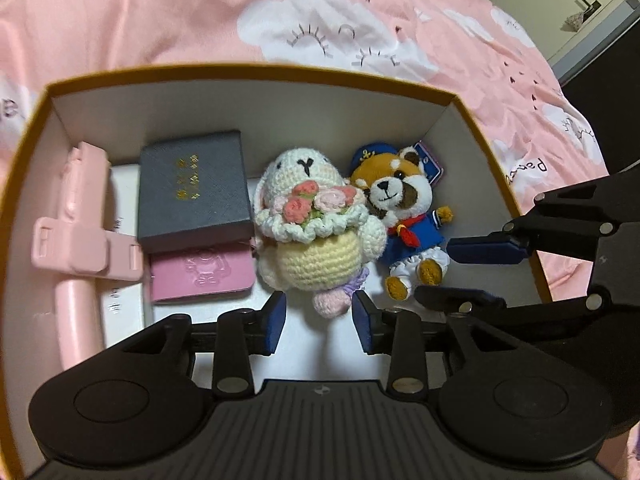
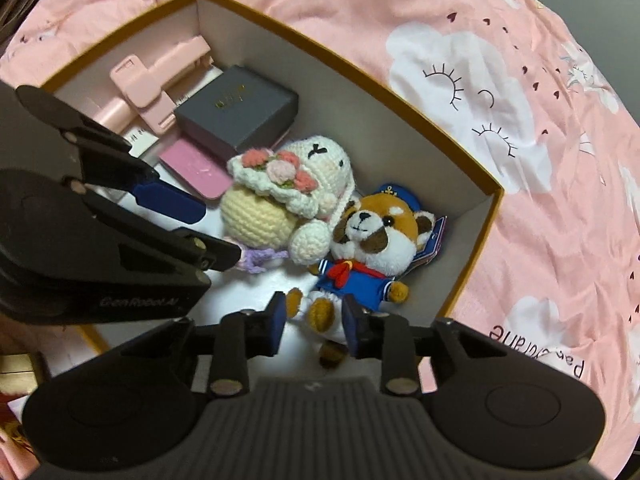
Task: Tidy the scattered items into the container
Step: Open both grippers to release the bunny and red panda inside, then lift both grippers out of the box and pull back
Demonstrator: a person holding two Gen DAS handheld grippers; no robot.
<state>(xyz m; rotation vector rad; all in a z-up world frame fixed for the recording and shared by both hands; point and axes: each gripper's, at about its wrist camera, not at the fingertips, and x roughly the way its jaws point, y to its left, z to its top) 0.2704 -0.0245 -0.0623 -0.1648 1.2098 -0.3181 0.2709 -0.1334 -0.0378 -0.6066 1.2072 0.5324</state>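
Crocheted bunny (image 1: 316, 216) and plush dog (image 2: 368, 248) lie boxed (image 1: 256, 74) beneath both parted, empty claws (image 1: 320, 322) (image 2: 314, 324)

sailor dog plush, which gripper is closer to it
Right. The right gripper hangs directly over the sailor dog plush, its fingers either side of the legs. The left gripper sits over the crochet bunny beside it.

Toys in box (image 2: 472, 248) — claws (image 2: 314, 320) above
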